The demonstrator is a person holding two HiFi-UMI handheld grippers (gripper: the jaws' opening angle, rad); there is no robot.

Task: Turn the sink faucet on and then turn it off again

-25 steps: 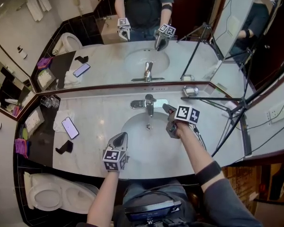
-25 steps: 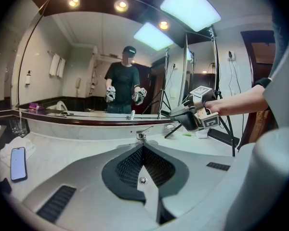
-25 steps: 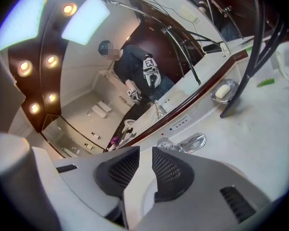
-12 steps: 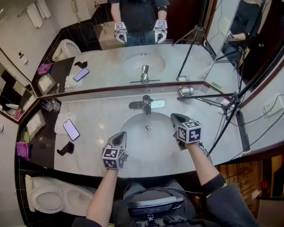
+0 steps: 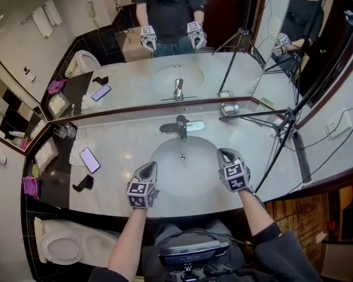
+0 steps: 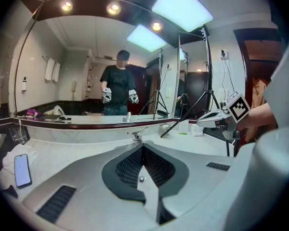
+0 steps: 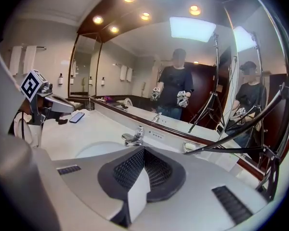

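**Fixture.** The chrome single-lever sink faucet point(image 5: 181, 126) stands at the back of the white oval basin point(image 5: 165, 178), which is sunk into the pale marble counter point(image 5: 120, 143) below the wall mirror point(image 5: 165, 75). No stream of water shows below the spout in the head view or in either gripper view. The basin surface looks plain and undisturbed around the drain. On that evidence the faucet is judged to be off.

**Grippers.** The left gripper point(image 5: 148, 169) hovers over the near left rim of the basin. Its own view shows the 2 ribbed pads pressed together with nothing between them. The right gripper point(image 5: 225, 155) hovers over the near right rim, likewise clenched on nothing. Both point toward the faucet but are well apart from it, and neither touches the lever.

**Progress.** The pictures show no contact with the lever and no running water. This fits either a task not yet begun or one fully completed; the frames alone cannot settle which. If the on-and-off cycle is still owed, both steps remain and a gripper must first reach across the basin to the lever.

**Bystanders.** A dark smartphone point(image 5: 89, 159) lies on the counter to the left, clear of the work.
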